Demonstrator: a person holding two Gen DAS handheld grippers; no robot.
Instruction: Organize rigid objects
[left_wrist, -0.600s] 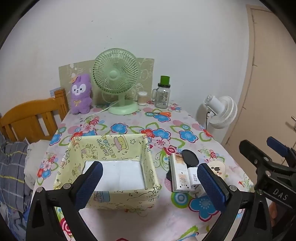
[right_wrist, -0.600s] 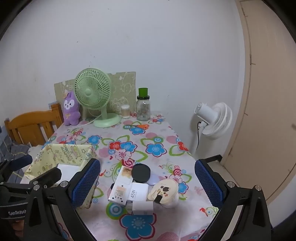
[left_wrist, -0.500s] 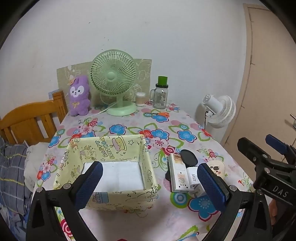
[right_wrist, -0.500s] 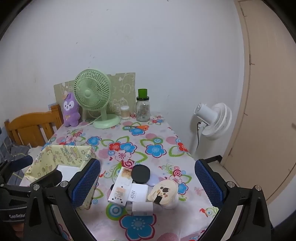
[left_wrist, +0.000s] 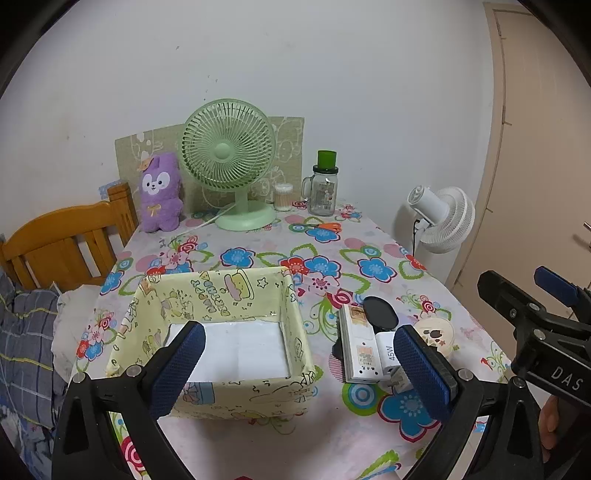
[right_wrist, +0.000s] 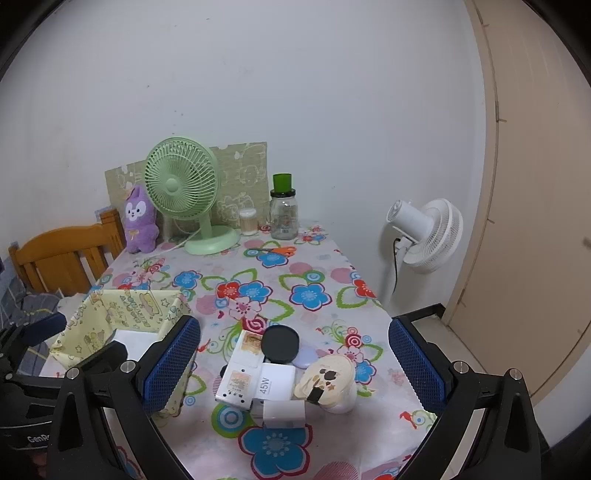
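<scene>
My left gripper wide open above the bin, my right gripper wide open and empty over the boxes, just right of the bin on the tabletop

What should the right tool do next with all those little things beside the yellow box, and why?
Probably ease the right tool down over the white 45W charger and close on it. Both tools are open and hold nothing, the yellow box looks empty beside the pile, and the charger lies on top, between the right tool's fingers in its view.
</scene>
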